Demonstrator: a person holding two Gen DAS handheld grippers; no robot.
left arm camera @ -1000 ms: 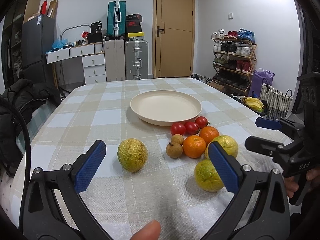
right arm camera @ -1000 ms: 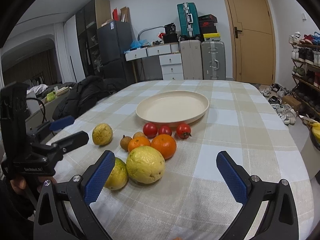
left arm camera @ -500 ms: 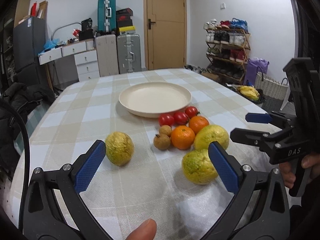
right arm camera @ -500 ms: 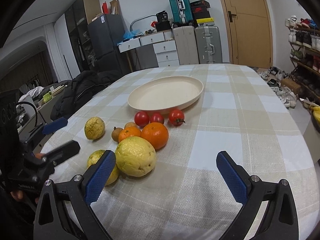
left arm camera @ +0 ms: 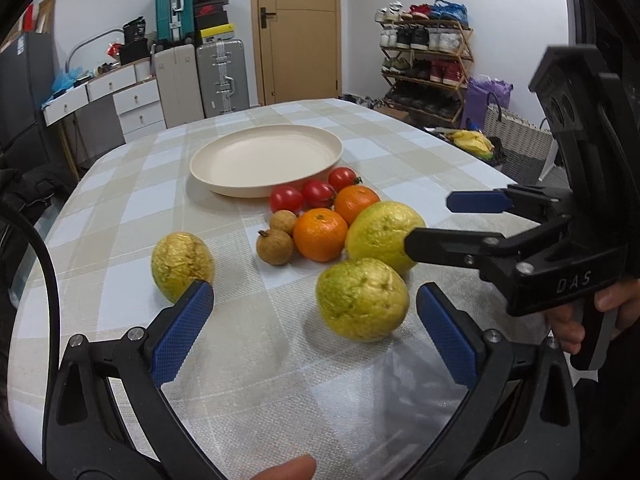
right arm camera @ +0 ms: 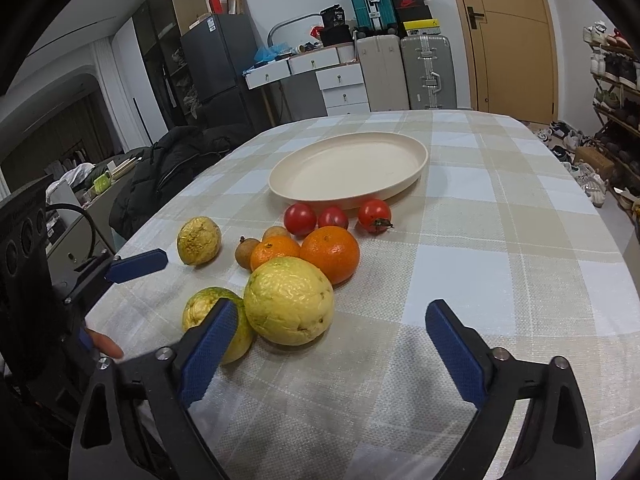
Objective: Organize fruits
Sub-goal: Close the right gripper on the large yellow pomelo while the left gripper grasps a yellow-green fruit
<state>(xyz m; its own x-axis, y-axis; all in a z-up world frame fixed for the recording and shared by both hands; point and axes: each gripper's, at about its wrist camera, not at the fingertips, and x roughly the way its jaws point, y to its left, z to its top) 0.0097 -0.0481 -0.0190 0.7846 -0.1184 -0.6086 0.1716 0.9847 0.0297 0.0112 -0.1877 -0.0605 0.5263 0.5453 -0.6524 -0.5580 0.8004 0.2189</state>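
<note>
A cream plate (left arm camera: 266, 160) (right arm camera: 348, 170) sits empty mid-table. In front of it lie three tomatoes (left arm camera: 318, 193) (right arm camera: 333, 217), two oranges (left arm camera: 320, 234) (right arm camera: 330, 254), two small brown fruits (left arm camera: 275, 247) and three yellow-green fruits: one apart at the left (left arm camera: 182, 266) (right arm camera: 199, 240), one nearest me (left arm camera: 362, 299) (right arm camera: 212, 312), one beside the oranges (left arm camera: 384, 236) (right arm camera: 289, 300). My left gripper (left arm camera: 316, 336) is open and empty, low over the cloth, the nearest yellow-green fruit just ahead between its fingers. My right gripper (right arm camera: 330, 354) is open and empty, just short of the big yellow fruit.
The checked tablecloth (right arm camera: 500, 264) covers the table. A dark jacket (right arm camera: 172, 168) lies on a chair at the left edge. Suitcases, drawers and a door stand behind; a shoe rack (left arm camera: 426, 64) and basket are on the right.
Both grippers have moved forward and lower toward the fruit pile; the fruits look larger and closer. The left view has swung right. No fruit has moved.
</note>
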